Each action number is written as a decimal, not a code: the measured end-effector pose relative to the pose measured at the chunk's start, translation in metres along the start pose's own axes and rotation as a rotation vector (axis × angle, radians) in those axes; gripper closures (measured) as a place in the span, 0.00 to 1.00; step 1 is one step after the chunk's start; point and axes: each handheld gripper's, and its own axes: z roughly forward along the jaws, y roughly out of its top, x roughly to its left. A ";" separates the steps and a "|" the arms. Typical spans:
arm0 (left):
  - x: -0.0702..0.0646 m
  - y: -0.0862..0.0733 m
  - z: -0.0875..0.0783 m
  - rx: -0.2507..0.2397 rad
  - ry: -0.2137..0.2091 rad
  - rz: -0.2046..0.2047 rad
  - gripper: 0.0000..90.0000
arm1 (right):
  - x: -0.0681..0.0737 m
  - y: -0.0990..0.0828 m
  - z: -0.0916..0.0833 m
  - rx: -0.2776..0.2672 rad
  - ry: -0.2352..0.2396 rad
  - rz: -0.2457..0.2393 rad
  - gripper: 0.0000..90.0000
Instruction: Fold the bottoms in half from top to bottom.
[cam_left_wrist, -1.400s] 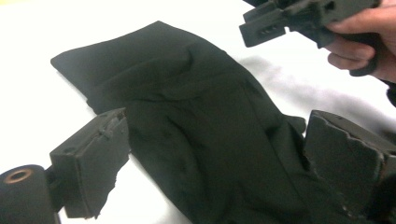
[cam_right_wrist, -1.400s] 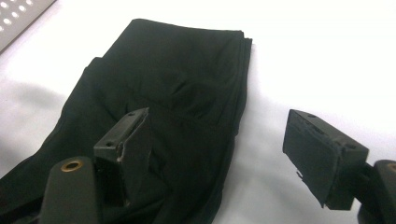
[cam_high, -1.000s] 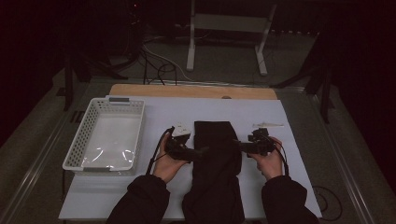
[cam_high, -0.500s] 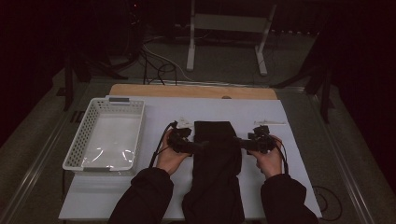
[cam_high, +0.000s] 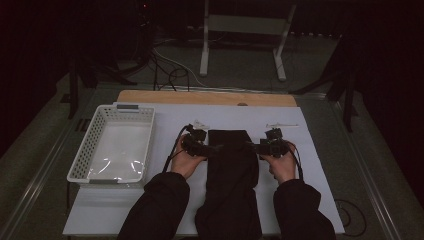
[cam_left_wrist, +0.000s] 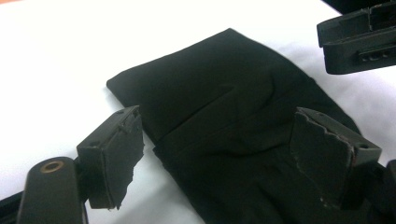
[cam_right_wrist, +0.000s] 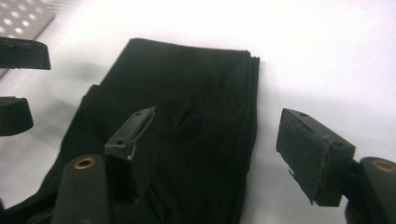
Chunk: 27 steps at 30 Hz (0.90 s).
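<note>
Both grippers at the black cloth

My left gripper (cam_high: 216, 148) and right gripper (cam_high: 251, 146) flank the cloth (cam_high: 230, 170) lying mid-table beside the basket (cam_high: 82, 160); both jaws have just been closing, still unclenched, each straddling a cloth edge without pressing it.

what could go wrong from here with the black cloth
The left tongs and right tongs have just been closing and straddle opposite edges of the folded black cloth, not yet pinching. They may catch only the top layer, so the fold opens. Uneven grips could skew it or drag it across the white sheet.
</note>
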 end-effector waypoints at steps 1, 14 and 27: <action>0.001 0.000 0.001 0.005 0.002 0.000 0.21 | -0.001 0.000 0.002 0.004 -0.005 0.005 0.36; 0.007 -0.001 0.010 0.039 0.030 -0.015 0.29 | -0.013 -0.006 0.034 0.112 -0.002 0.062 0.54; 0.012 -0.006 0.023 0.111 0.053 -0.042 0.37 | -0.013 -0.007 0.042 0.134 0.007 0.102 0.89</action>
